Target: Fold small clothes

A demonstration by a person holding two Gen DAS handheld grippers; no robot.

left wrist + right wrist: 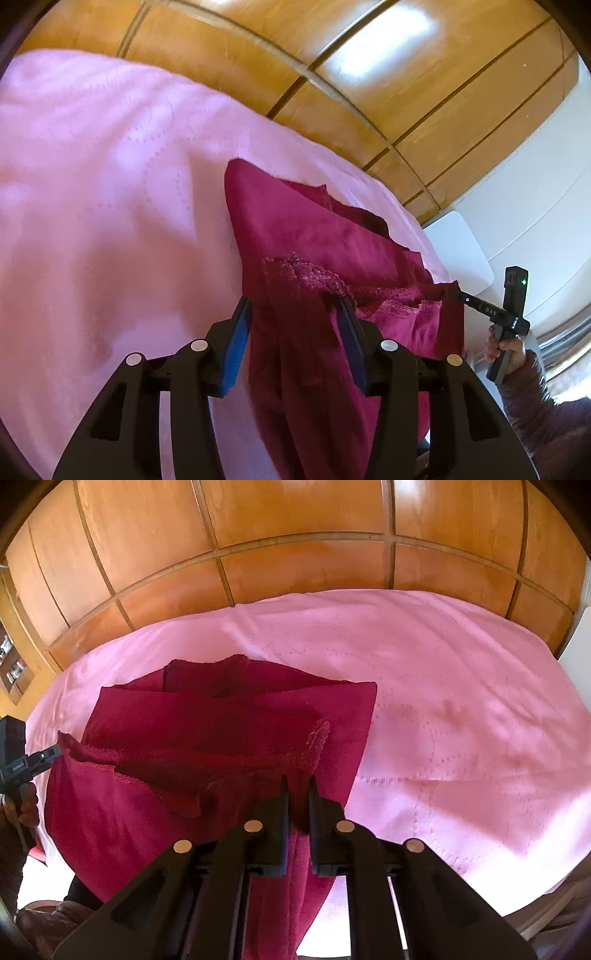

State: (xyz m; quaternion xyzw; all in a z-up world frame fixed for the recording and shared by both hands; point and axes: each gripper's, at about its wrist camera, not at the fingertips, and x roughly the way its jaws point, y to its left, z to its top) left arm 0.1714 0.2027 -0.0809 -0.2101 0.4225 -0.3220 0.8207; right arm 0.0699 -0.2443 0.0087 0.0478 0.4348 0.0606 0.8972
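Note:
A dark red garment (pixel 314 240) with a lace trim lies partly on a pink cloth-covered surface (pixel 110 166) and hangs over its near edge. My left gripper (pixel 293 306) has its jaws some way apart with a bunched fold of the garment between them; the frames do not show whether the pads press it. In the right wrist view the same garment (pixel 221 731) is stretched out. My right gripper (pixel 297 782) is shut on the garment's near corner. Each gripper shows in the other's view, at the garment's far corner: the right one (pixel 461 295), the left one (pixel 55 753).
A wooden panelled wall (pixel 295 535) stands behind the pink surface (pixel 461 701). A white object (pixel 461 243) stands beside the surface at the right in the left wrist view. The person's hand and sleeve (pixel 524 369) are at the right edge.

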